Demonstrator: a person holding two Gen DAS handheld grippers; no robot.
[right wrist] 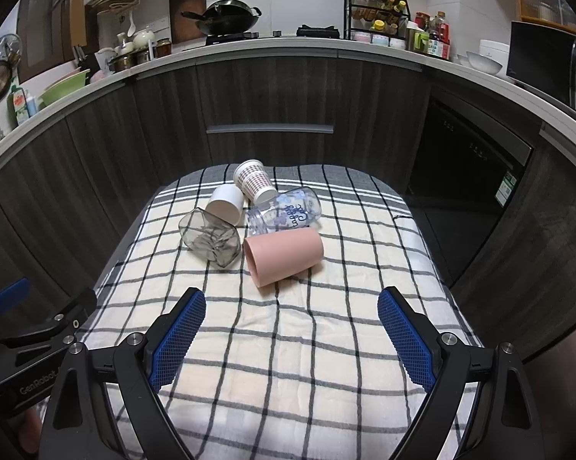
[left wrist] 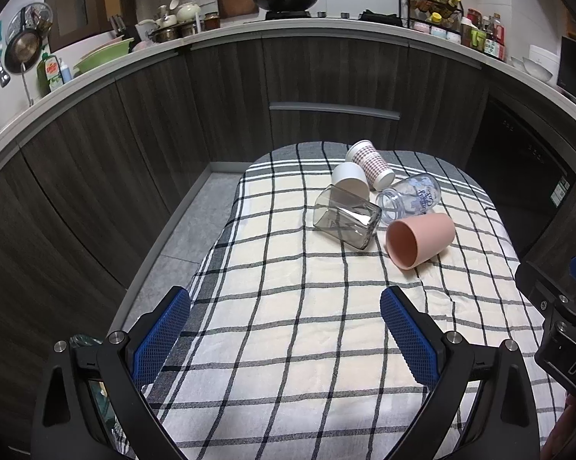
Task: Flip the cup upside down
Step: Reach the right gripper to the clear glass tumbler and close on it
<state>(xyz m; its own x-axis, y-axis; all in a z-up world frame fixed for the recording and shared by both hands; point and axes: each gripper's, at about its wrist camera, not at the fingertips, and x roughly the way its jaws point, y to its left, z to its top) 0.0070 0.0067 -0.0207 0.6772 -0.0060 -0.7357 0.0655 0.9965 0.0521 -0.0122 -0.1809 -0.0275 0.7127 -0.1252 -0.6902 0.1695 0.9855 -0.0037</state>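
Cups lie tumbled in a cluster on the far half of the checked cloth [right wrist: 288, 345] covering my counter, all on their sides. Nearest me is the pink cup [right wrist: 284, 255], mouth turned toward my left, well ahead of my right gripper [right wrist: 291, 306] and slightly left of its centre line. Touching its left side is the smoky square glass [right wrist: 211, 241]; behind it lie the clear printed glass [right wrist: 288, 211], the white cup [right wrist: 226, 203] and the dotted paper cup [right wrist: 255, 182], packed against one another. My right gripper hangs above the cloth, spread wide and grasping nothing. My left gripper [left wrist: 286, 306] is likewise splayed and empty, with the pink cup [left wrist: 420, 239] ahead and to its right.
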